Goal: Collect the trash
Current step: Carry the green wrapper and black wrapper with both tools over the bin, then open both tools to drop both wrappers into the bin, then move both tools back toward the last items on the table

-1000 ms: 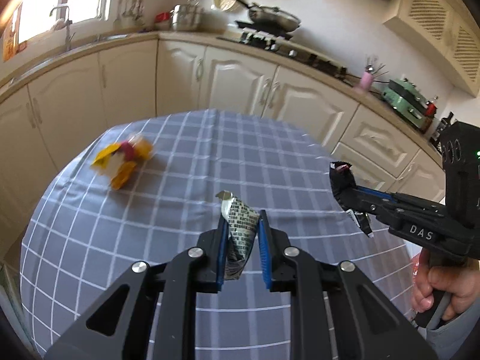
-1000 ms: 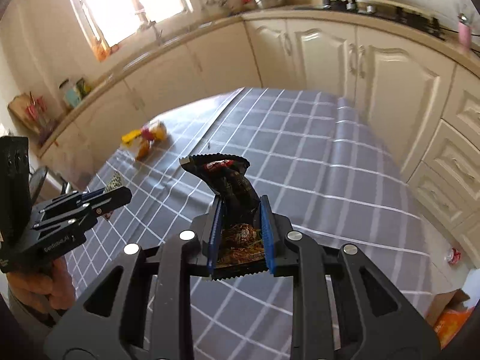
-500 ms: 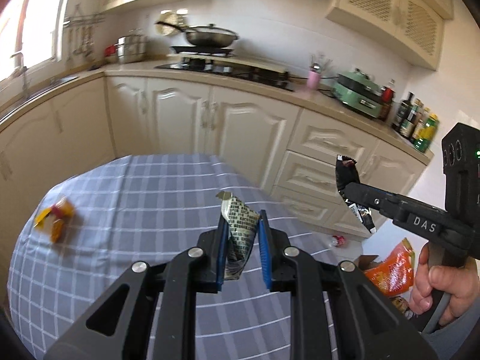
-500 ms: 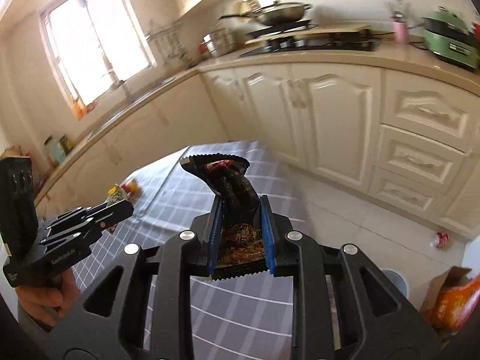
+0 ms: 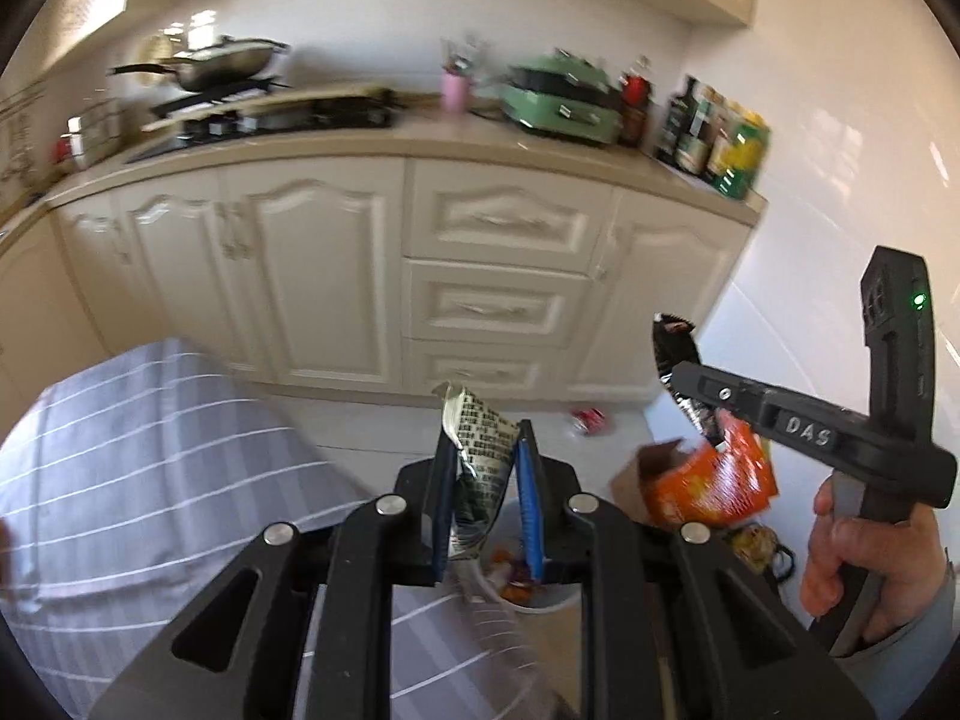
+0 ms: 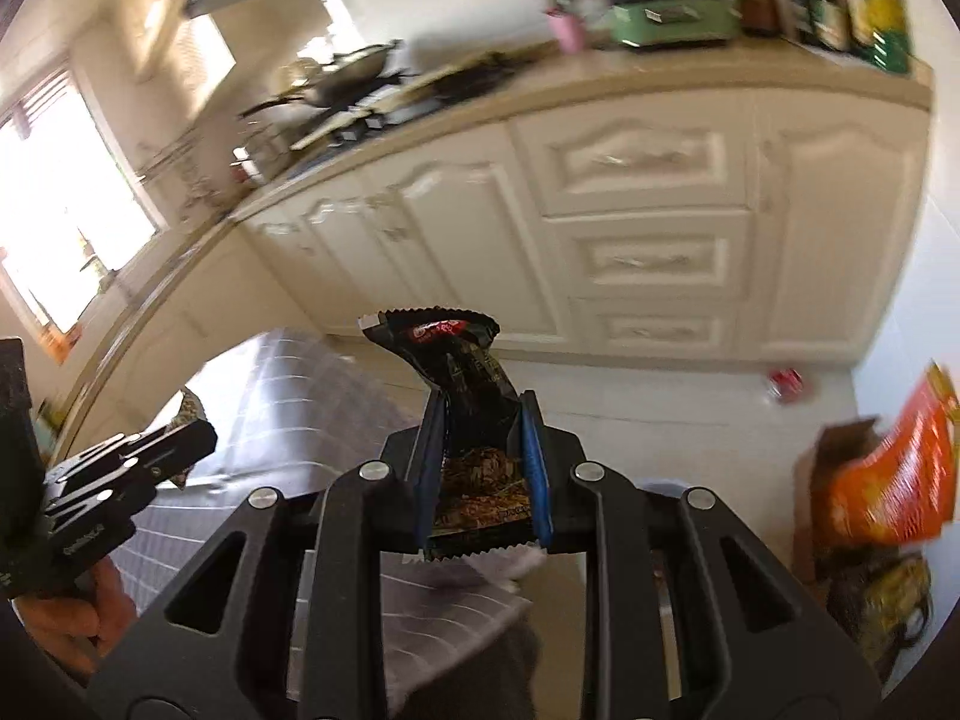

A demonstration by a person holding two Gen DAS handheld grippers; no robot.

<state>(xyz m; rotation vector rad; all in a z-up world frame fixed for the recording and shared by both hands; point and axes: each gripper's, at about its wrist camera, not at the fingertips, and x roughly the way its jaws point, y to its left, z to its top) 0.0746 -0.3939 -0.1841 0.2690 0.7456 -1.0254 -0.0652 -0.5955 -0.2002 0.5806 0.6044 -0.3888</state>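
Showing only from the left wrist: white bin point(image 5: 540, 597) below fingers point(image 5: 528, 498).

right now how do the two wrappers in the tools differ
The left tool grips a pale wrapper printed with small black blocks; the right tool grips a black wrapper with a red logo near the top. The pale wrapper is narrow and crumpled; the black wrapper is wider, with its zigzag seal fanned out. Both stand upright, pinched between blue pads.

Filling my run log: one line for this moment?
left gripper: shut on printed wrapper | right gripper: shut on black wrapper | white bin: below, trash inside
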